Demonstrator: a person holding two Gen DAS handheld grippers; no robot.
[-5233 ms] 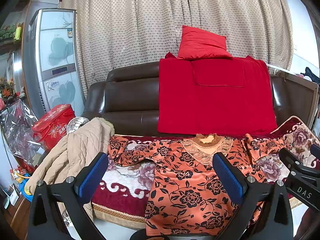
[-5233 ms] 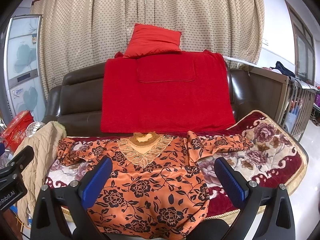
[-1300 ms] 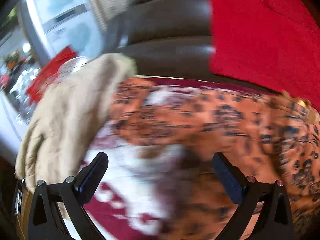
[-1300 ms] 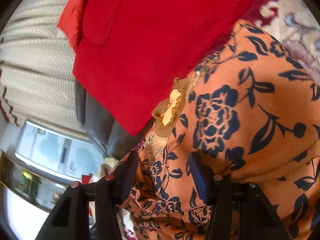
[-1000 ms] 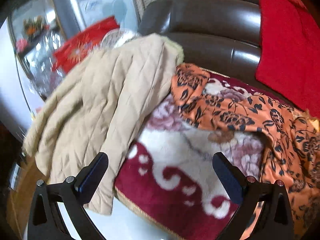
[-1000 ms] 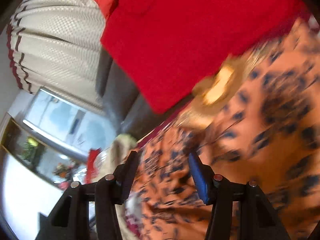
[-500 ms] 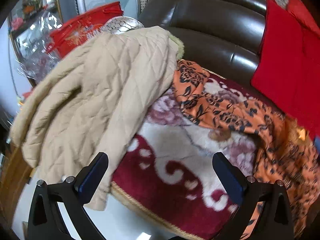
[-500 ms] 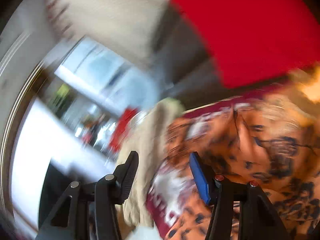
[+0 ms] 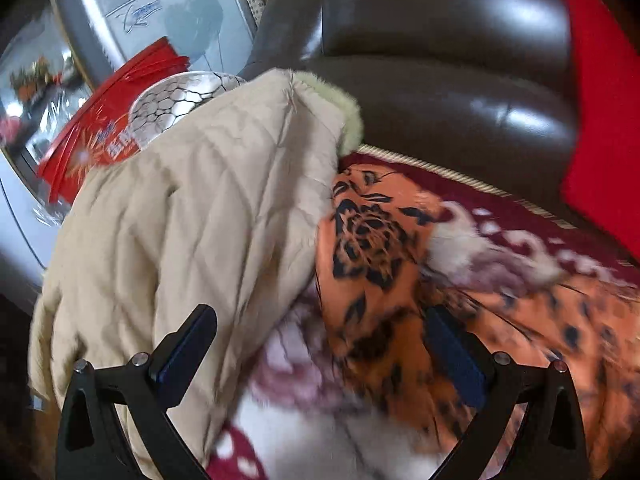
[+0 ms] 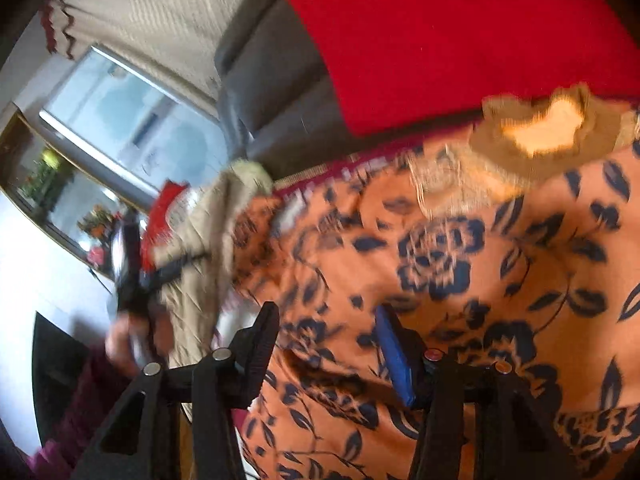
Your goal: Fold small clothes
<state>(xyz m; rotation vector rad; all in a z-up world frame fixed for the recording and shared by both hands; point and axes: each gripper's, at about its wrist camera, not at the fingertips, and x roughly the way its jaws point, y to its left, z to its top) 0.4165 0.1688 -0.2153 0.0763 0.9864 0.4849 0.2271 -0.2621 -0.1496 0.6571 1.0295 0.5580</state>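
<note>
The blouse [image 9: 372, 248] lies spread on the blanket [image 9: 520, 240] covering the sofa [image 9: 440, 60] seat. Its sleeve end touches the quilted jacket [image 9: 192, 220], draped over the sofa's left end. Behind the jacket sits a box [image 9: 92, 136]; a towel [image 10: 440, 32] hangs over the backrest, behind the blouse's collar [image 10: 548, 132].

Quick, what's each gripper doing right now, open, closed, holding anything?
Left gripper: open wide over the orange blouse sleeve, gripping nothing.
Right gripper: part open, jaws just closing; blouse lies beyond them, nothing visibly pinched.
</note>
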